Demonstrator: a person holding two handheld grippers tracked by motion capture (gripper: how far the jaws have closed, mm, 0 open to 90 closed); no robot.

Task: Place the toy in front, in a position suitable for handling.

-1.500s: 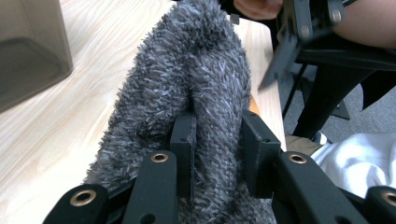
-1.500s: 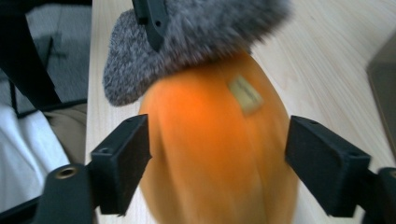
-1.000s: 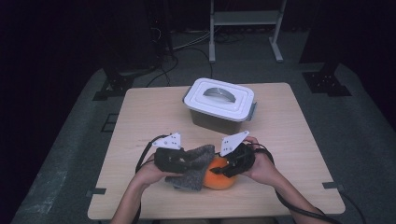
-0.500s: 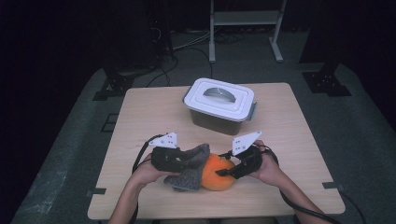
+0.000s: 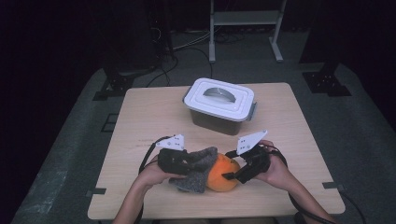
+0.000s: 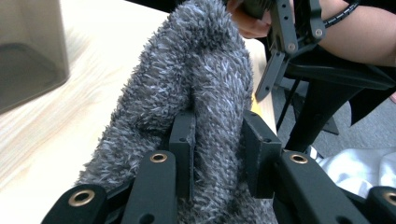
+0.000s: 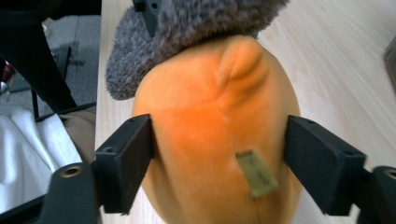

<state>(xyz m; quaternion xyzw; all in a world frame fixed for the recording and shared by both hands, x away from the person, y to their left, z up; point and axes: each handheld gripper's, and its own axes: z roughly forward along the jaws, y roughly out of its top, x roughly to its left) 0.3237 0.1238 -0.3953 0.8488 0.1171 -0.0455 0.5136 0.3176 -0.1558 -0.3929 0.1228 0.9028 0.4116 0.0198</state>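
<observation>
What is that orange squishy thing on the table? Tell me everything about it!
The orange soft toy looks like a round plush with smooth fabric, a little raised bump near its top and a small pale label sewn on. It sits on the wooden table near the front edge. The fuzzy grey cloth drapes over one side. The right tool has just been opening its jaws, which stand on either side of it.

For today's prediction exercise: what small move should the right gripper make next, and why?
Probably close on the orange plush toy. The right gripper has just been opening, its jaws either side of it with a gap at one side, while the left gripper pinches the grey fuzzy cloth.
</observation>
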